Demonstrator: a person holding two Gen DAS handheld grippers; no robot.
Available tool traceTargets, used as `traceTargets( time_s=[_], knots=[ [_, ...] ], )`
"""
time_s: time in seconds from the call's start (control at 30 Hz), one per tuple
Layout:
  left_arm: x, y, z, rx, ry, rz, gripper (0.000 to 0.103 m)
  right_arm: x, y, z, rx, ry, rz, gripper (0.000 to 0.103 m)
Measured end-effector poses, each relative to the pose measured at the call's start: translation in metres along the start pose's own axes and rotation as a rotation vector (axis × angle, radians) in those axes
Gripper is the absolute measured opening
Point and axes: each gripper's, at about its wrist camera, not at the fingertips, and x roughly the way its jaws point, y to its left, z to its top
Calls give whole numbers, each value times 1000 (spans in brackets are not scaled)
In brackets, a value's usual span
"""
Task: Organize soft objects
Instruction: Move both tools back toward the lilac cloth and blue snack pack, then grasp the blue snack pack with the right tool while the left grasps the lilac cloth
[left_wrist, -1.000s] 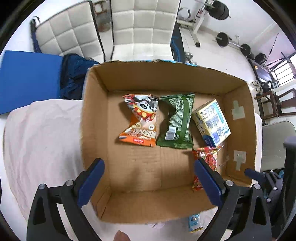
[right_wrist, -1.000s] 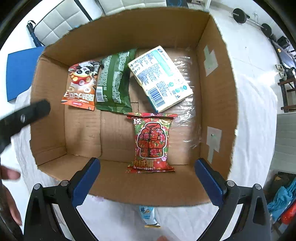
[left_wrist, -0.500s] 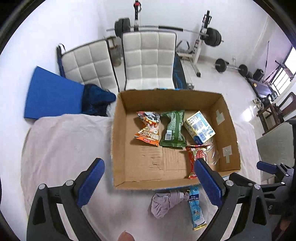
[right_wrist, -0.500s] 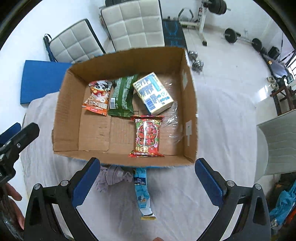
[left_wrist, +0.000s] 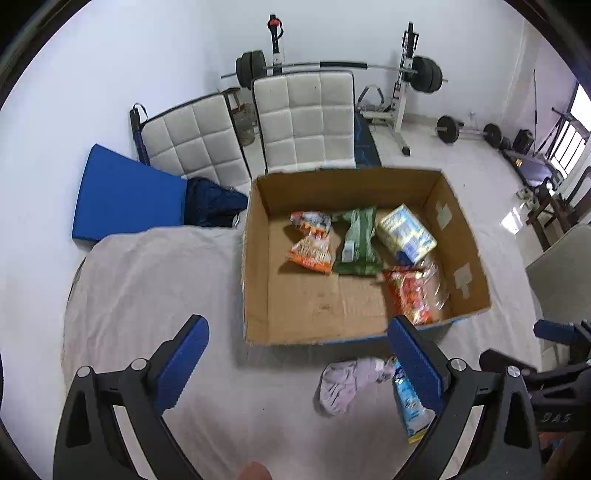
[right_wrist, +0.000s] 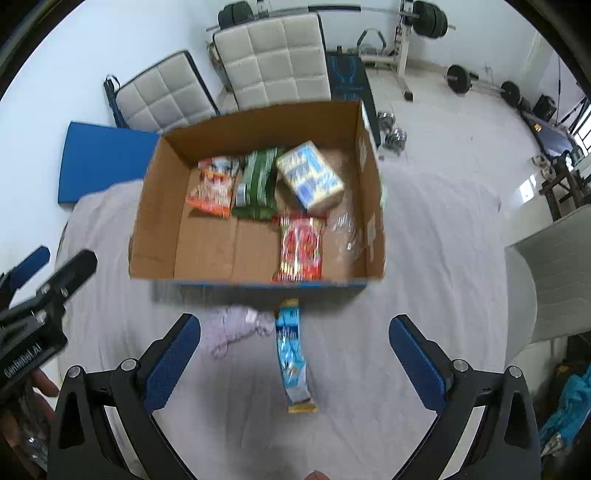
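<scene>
Four soft packets already lie inside the open brown cardboard box (right_wrist: 258, 206); a crumpled lilac cloth (right_wrist: 236, 326) and a long light-blue wrapper (right_wrist: 292, 350) remain on the sheet just before it. Left gripper (left_wrist: 295, 369) and right gripper (right_wrist: 293, 363) both gape, empty.

A: Anyone reading the print on those snack bags (right_wrist: 255, 184) in the box (right_wrist: 159, 206)? It's all blurring out.

B: Nope. And the left finger (left_wrist: 415, 363) is covering part of the blue packet (left_wrist: 410, 406).
</scene>
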Motion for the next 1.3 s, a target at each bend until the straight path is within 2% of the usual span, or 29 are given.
traceTargets(
  time_s=[0.07,0.23,0.33,0.4,0.43,0.5,0.53,0.57,0.67,0.8,0.97,1.07,1.1,1.13,1.2,1.27,1.3],
  knots=[
    [9,2,-10,12,26,25,99,19,-3,-12,1,45,-14,103],
    [48,-1,-44,55,123,86,99,98,-10,-47,24,233,-34,103],
    [75,-10,-61,107,186,104,99,157,-13,-74,77,368,11,103],
    [89,-16,-67,141,217,105,99,171,-13,-81,102,397,36,101],
    [97,-19,-69,158,237,105,99,179,-14,-85,122,411,46,95],
    [114,-23,-73,184,285,81,99,192,-15,-93,161,437,54,70],
    [122,-25,-74,197,311,71,99,202,-17,-98,173,459,46,46],
    [128,-27,-73,207,333,57,99,202,-17,-98,173,459,46,38],
    [143,-33,-73,230,371,25,99,195,-22,-102,192,430,57,32],
    [163,-56,-75,323,419,-24,99,184,-40,-114,224,428,45,31],
    [183,-88,-77,448,443,-50,99,175,-56,-131,177,446,-1,31],
    [202,-104,-83,504,498,-72,99,175,-60,-143,151,465,-17,31],
    [206,-107,-86,502,514,-91,98,176,-61,-146,151,471,-14,31],
    [209,-108,-88,492,528,-108,84,176,-61,-144,154,474,-10,31],
    [211,-108,-95,451,544,-132,65,180,-60,-143,159,482,-5,31],
    [207,-104,-100,406,543,-134,59,184,-58,-138,171,485,8,31],
    [204,-99,-105,365,553,-149,53,185,-59,-137,175,486,13,31]
  ],
)
